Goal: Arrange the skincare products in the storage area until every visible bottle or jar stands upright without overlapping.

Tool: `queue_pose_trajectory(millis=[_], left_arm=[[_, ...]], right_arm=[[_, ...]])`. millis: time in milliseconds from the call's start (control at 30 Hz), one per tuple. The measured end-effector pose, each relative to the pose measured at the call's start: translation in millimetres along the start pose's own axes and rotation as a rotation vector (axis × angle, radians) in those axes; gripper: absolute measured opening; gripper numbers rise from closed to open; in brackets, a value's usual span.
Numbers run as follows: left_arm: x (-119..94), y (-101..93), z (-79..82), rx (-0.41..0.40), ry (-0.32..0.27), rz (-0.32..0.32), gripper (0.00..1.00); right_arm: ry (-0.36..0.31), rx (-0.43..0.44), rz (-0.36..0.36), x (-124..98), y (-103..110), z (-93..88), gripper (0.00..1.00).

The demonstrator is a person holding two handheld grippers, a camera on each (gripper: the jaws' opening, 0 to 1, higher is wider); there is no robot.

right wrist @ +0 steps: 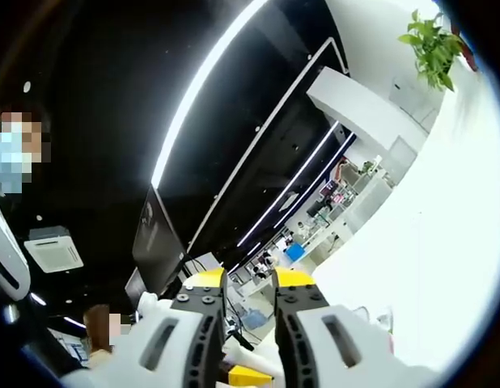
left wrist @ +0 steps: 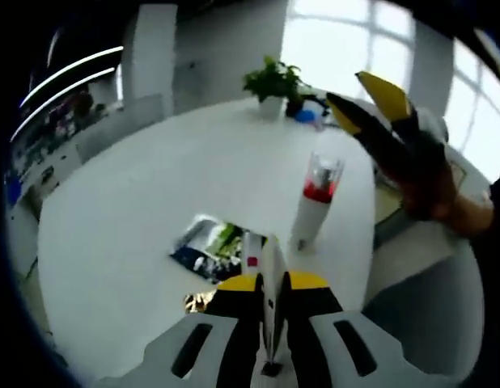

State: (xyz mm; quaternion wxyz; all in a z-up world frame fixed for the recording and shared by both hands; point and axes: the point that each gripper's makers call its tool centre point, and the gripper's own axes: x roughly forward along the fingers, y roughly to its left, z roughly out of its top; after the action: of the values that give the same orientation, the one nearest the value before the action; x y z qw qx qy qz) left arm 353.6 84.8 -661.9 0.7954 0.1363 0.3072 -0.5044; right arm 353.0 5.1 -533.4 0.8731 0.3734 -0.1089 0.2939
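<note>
Counting bottles: one white bottle with a red band stands upright on the tabletop.
Left tool: clamped on a thin white tube.
Right tool: narrow gap, nothing between its tips.
Other items: one plant; one dark packet.
Room: bare tabletop lies left of the bottle; edge curves just right.

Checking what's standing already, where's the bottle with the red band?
In the left gripper view, the bottle stands upright on the white table, just beyond the left gripper.

Smooth matt white table
</note>
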Motion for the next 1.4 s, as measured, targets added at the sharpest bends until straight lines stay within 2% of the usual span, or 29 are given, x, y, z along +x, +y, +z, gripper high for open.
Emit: queue_pose_trajectory(millis=[133, 233, 467, 567, 700, 767, 867, 967, 1033, 1233, 1400], left_arm=[[4.3, -8.5, 1.9, 0.063, 0.050, -0.011, 0.05], [6.5, -9.2, 1.7, 0.120, 0.115, -0.020, 0.05], [11.8, -7.0, 6.4, 0.185, 0.195, -0.034, 0.05], [11.2, -8.3, 5.6, 0.225, 0.262, -0.061, 0.05], [11.4, -10.5, 6.1, 0.233, 0.311, -0.086, 0.06], [9.9, -14.5, 4.3, 0.266, 0.356, -0.106, 0.06], [12.9, -18.5, 6.6, 0.284, 0.370, -0.106, 0.06], [14.7, -24.0, 8.1, 0.345, 0.400, -0.122, 0.06], [17.4, -24.5, 10.0, 0.346, 0.408, -0.129, 0.07], [27.6, -30.1, 15.6, 0.337, 0.370, -0.161, 0.08], [28.5, -27.2, 13.9, 0.361, 0.351, -0.156, 0.09]], right_arm=[[-0.005, 0.002, -0.004, -1.0, -1.0, 1.6, 0.23], [-0.015, 0.007, -0.008, -1.1, -2.4, 3.8, 0.23], [-0.016, 0.015, -0.008, 0.0, -3.1, 4.0, 0.23], [-0.021, 0.023, -0.005, 0.5, -3.5, 4.6, 0.23], [-0.020, 0.026, -0.002, 1.5, -3.4, 4.1, 0.22], [-0.020, 0.030, -0.001, 1.7, -3.2, 4.1, 0.22], [-0.024, 0.036, -0.004, 1.6, -4.3, 4.8, 0.22], [-0.032, 0.039, -0.017, 0.2, -6.9, 6.6, 0.22], [-0.035, 0.047, -0.016, -0.1, -6.7, 7.2, 0.22], [-0.043, 0.054, -0.021, -1.4, -7.5, 9.1, 0.22], [-0.054, 0.060, -0.021, -2.2, -7.7, 11.6, 0.22]])
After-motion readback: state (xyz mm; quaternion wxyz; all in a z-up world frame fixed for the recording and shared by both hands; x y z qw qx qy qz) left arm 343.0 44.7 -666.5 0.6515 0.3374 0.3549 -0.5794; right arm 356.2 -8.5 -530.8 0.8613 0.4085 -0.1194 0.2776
